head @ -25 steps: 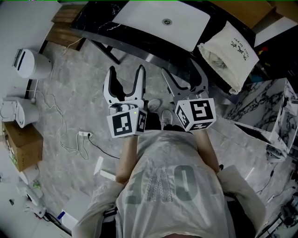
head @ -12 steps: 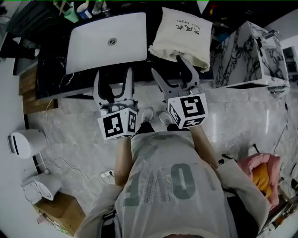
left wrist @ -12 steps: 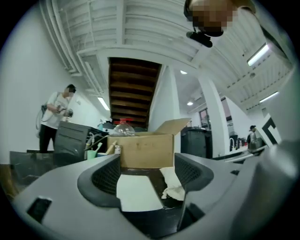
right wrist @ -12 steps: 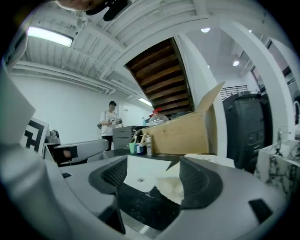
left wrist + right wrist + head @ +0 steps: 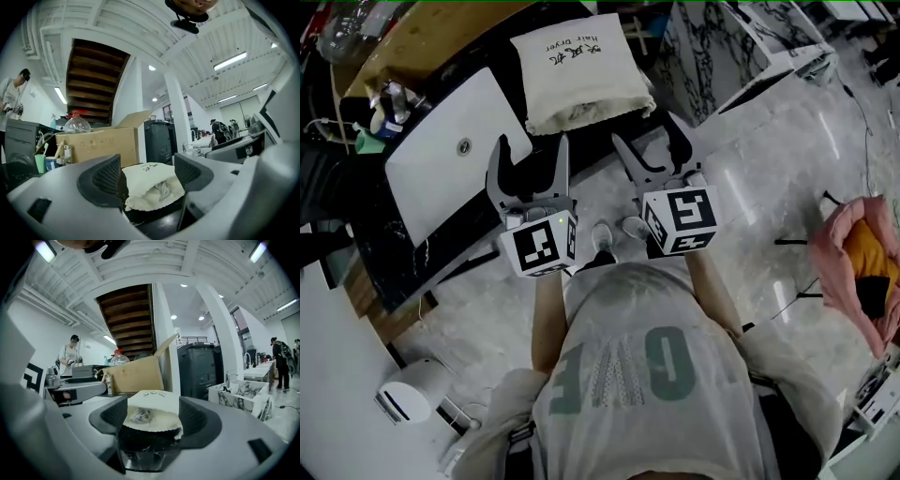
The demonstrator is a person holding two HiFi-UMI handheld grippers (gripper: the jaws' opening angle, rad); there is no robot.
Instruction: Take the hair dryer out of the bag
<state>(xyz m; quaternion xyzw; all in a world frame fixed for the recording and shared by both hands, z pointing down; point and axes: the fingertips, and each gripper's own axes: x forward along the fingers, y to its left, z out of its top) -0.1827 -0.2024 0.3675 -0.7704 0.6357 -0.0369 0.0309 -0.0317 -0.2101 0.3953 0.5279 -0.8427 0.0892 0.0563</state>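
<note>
Two units, left hand-held gripper (image 5: 532,150) and right hand-held gripper (image 5: 649,136), stood wide open and empty. Cloth bag (image 5: 577,70) on the bench (image 5: 370,258) had shifted from 2 o'clock to 12 o'clock. Hair dryer judged still inside; approach now aligned.

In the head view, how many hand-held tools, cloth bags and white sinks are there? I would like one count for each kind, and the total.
Tools: 2, the left tool and the right tool, both with jaws apart
Cloth bag: 1
White sink: 1
Total: 4
</note>
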